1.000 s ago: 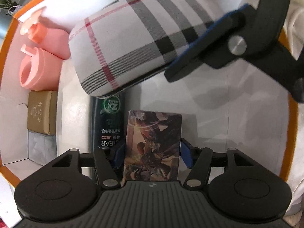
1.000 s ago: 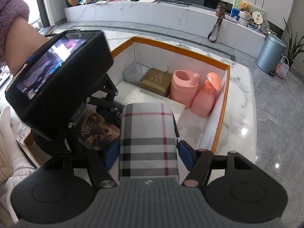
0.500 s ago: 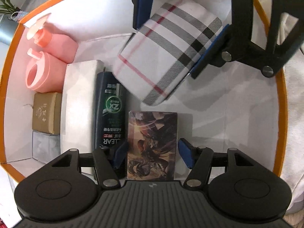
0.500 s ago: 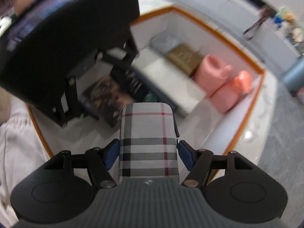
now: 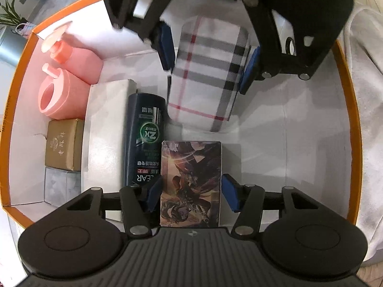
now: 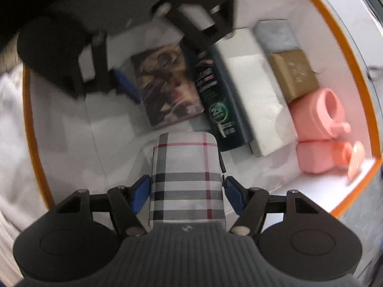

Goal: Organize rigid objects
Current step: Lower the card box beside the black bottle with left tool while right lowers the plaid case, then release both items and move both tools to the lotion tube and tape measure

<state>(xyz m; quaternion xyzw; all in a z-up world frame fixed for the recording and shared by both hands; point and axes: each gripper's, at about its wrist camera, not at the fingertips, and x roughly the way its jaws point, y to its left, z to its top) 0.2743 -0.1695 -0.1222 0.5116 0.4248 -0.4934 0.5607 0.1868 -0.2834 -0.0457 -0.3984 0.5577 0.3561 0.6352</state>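
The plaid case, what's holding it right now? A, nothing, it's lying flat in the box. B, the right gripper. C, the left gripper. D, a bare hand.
B: the right gripper has its blue pads pressed on both sides of the plaid case, held above the floor of the orange-rimmed box.

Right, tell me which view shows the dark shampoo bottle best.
The left wrist view: the dark shampoo bottle lies sharp and almost wholly visible between the white box and the picture box, its label readable. The right wrist view shows the same bottle blurred, its upper end hidden behind the left gripper.
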